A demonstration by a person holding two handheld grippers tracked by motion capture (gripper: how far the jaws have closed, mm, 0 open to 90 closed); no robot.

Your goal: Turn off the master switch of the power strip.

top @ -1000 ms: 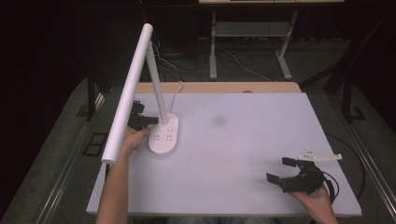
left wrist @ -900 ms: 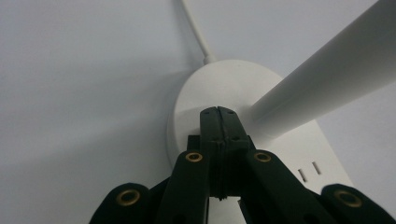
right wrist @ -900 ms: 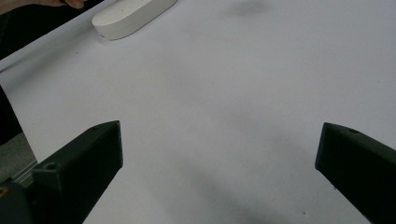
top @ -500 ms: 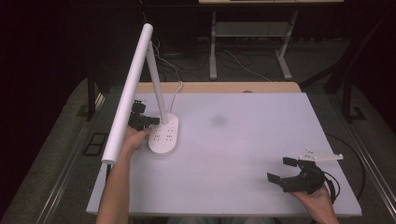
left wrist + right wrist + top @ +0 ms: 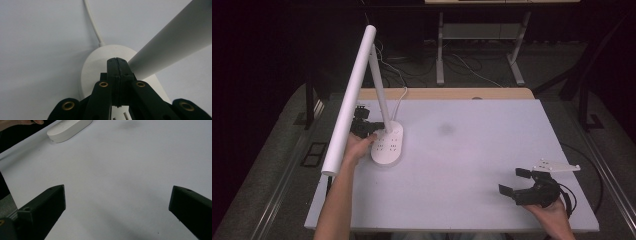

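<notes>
A white desk lamp stands on the left of the white table (image 5: 462,165). Its oval base (image 5: 388,145) carries touch buttons, and its long tube head (image 5: 349,100) reaches toward the near left. My left gripper (image 5: 373,132) is shut with nothing between its jaws, and the tips rest over the left part of the base. In the left gripper view the closed jaws (image 5: 117,61) point at the base (image 5: 100,65) beside the lamp's stem (image 5: 172,42). My right gripper (image 5: 514,182) stands open above the table's near right, with nothing between its jaws (image 5: 117,202).
The lamp's white cord (image 5: 399,100) runs from the base to the far edge of the table. Table legs (image 5: 439,50) and cables lie on the dark floor beyond. A faint dark smudge (image 5: 445,129) marks the table's middle.
</notes>
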